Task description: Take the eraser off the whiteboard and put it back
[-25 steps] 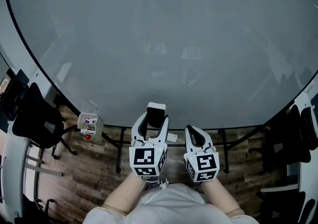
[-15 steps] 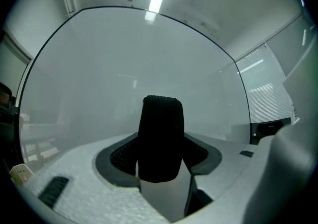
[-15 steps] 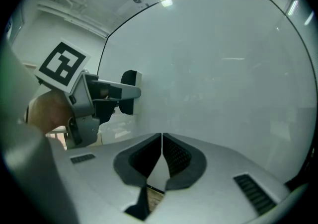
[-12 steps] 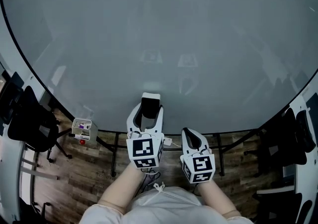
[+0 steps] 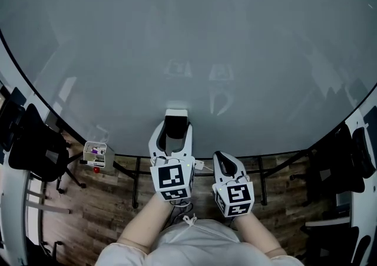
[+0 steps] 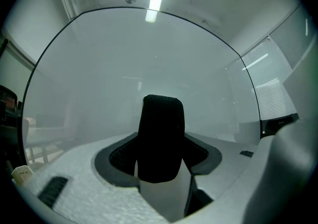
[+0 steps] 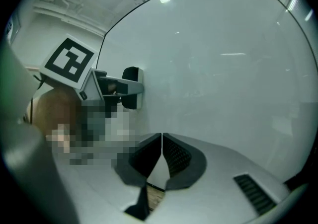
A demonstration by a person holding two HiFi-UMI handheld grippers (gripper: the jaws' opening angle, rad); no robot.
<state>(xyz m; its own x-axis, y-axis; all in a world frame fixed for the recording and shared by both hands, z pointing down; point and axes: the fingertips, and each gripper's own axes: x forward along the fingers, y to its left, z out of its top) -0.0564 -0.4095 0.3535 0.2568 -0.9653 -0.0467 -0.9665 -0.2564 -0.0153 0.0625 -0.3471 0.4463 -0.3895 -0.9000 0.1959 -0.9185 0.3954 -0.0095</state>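
Left gripper view: the left gripper [image 6: 160, 163] pinches the eraser [image 6: 161, 133] between its fingers; the eraser stands up past the fingertips.
Whiteboard [image 5: 188, 40]: just ahead of the fingertips — whether the eraser touches it is unclear.
Right gripper [image 7: 161, 156]: fingers pressed together, nothing between them.
Step, likely: seating the eraser back — press it flat on and spread the fingers only once it holds.

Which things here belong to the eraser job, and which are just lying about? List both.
Job: eraser, held in the left hand-held gripper; whiteboard.
Lying about: small white box; black chair; right hand-held gripper, shut and empty.
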